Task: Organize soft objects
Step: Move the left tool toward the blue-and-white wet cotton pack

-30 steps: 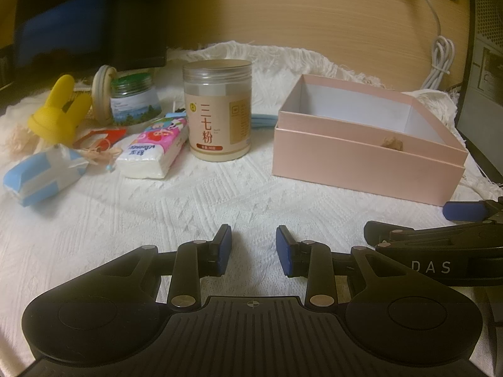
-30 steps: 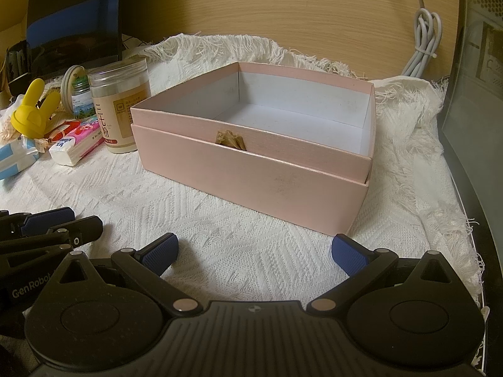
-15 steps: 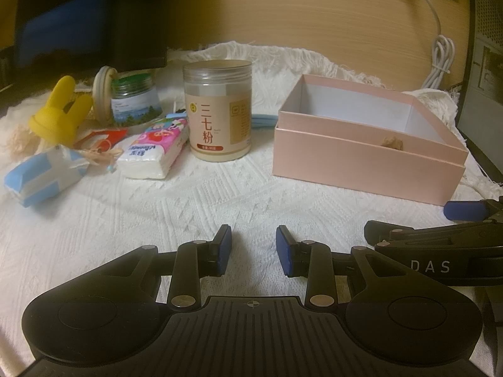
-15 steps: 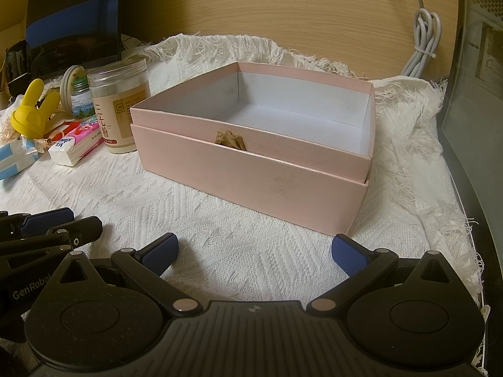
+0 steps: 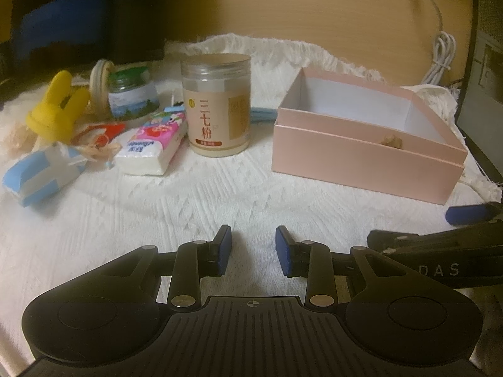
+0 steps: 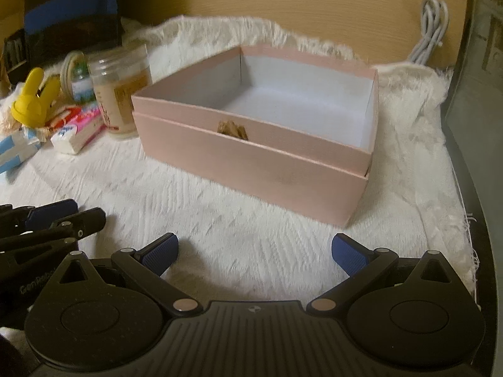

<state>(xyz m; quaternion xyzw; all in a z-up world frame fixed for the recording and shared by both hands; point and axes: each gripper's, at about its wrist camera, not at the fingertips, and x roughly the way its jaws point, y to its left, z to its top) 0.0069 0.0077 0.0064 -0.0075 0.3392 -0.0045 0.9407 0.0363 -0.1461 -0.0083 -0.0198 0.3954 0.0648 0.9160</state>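
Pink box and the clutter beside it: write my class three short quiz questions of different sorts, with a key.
1. True or false: the pink box is full of soft objects.
2. Multiple choice: which stands nearest the tall jar? A) pink tissue pack B) white cable C) the box's far wall.
3. Fill in: the right gripper is open wider than the ___ gripper.

Key: 1 false, its white floor shows bare; 2 A; 3 left.
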